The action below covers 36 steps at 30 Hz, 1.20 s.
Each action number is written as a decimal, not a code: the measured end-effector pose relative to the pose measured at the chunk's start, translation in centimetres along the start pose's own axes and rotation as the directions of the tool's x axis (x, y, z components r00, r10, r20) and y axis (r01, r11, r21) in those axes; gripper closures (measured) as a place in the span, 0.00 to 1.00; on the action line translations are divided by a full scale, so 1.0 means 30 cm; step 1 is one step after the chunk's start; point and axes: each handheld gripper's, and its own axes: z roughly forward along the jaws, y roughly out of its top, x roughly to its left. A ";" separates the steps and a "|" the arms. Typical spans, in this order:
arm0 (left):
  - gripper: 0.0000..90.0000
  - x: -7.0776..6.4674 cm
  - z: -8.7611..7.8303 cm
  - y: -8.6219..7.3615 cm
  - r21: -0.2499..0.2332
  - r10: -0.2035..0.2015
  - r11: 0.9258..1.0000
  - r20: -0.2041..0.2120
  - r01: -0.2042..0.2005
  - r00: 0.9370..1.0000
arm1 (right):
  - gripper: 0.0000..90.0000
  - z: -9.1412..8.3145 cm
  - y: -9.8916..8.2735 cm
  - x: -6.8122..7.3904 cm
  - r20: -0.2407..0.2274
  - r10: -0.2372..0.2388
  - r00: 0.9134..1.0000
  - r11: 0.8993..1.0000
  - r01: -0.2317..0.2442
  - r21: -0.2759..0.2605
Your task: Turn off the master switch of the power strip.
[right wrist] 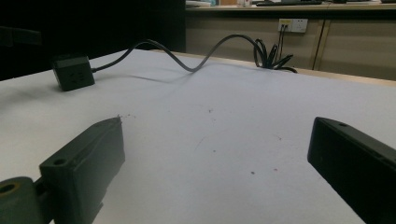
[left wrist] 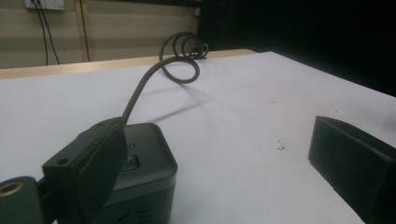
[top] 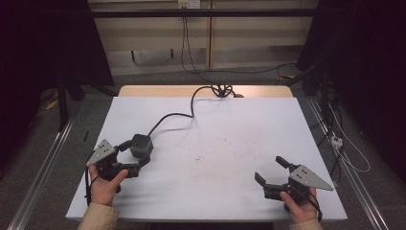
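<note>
One dark grey cube-shaped power socket box (top: 141,145) sits on the left half of the table, and its thick black cord (top: 178,114) snakes off to the far edge, where it bunches into loops. Left gripper (top: 135,165) is right up against it with its jaws spread wide; from the left gripper view one jaw sits beside the cube's near face, the other is well off to the side, so nothing's pinched. Right gripper (top: 271,170) hovers near the table's front right, jaws also spread, well apart from the cube. Surface is a plain white tabletop (top: 230,124) with a few little specks and a wooden strip (top: 158,90) along the back. Room's dim, grey floor, beige wall panels with a wall outlet (top: 188,4), and metal rails (top: 38,172) either side.
</note>
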 end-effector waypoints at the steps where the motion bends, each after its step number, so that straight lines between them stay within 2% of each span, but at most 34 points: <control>1: 0.06 0.001 0.000 0.002 0.001 0.001 1.000 -0.002 -0.001 1.000 | 0.04 0.000 0.000 -0.001 -0.001 -0.007 1.000 1.000 0.007 0.001; 16: 0.13 0.017 0.009 0.016 -0.001 -0.022 1.000 -0.012 0.022 1.000 | 0.04 0.003 -0.001 0.000 -0.002 -0.012 1.000 1.000 0.012 0.004; 29: 0.18 0.034 0.025 0.029 -0.006 -0.014 1.000 -0.040 0.014 0.999 | 0.04 0.002 0.000 0.000 0.001 -0.010 1.000 1.000 0.010 0.003; 36: 0.25 0.051 0.029 0.038 -0.014 -0.019 1.000 -0.052 0.019 0.998 | 0.04 0.002 0.000 -0.001 0.000 -0.011 1.000 1.000 0.011 0.004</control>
